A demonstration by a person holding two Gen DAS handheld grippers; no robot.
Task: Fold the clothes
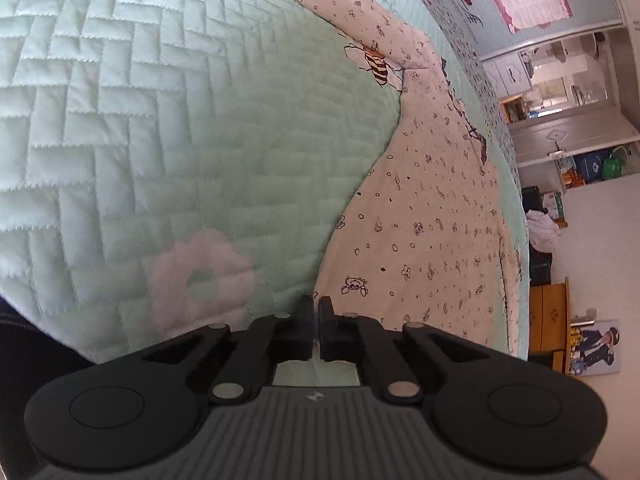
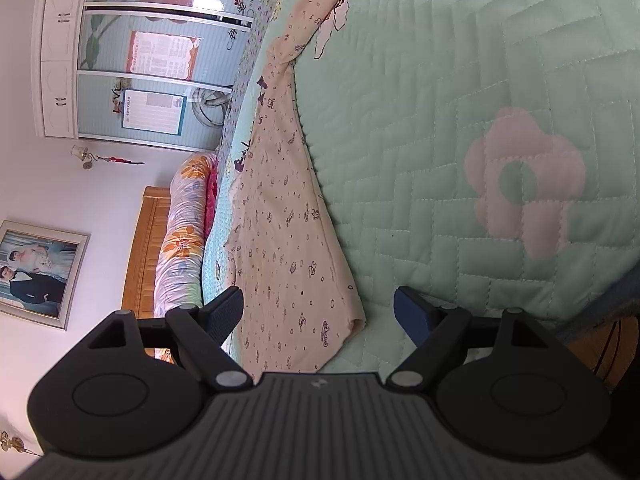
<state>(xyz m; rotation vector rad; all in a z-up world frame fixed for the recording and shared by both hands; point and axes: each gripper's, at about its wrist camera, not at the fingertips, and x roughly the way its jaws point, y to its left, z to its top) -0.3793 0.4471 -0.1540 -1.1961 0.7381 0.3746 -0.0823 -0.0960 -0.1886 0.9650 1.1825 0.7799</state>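
Observation:
A cream garment (image 1: 420, 200) printed with small cartoon figures lies spread on a mint-green quilted bedspread (image 1: 160, 120). In the left wrist view its edge runs down into my left gripper (image 1: 317, 320), whose jaws are pressed together on a thin strip of the pale cloth. In the right wrist view the same garment (image 2: 280, 240) stretches away as a long band over the bedspread (image 2: 440, 100). Its near corner lies between the spread fingers of my right gripper (image 2: 318, 308), which is open and hovers just above the cloth.
A pink flower patch (image 2: 524, 184) is stitched into the quilt beside the garment. A rolled floral duvet (image 2: 180, 232) and a wooden headboard (image 2: 144, 248) sit at the bed's far end. A wardrobe (image 2: 132, 60) and a framed photo (image 2: 36, 272) line the walls.

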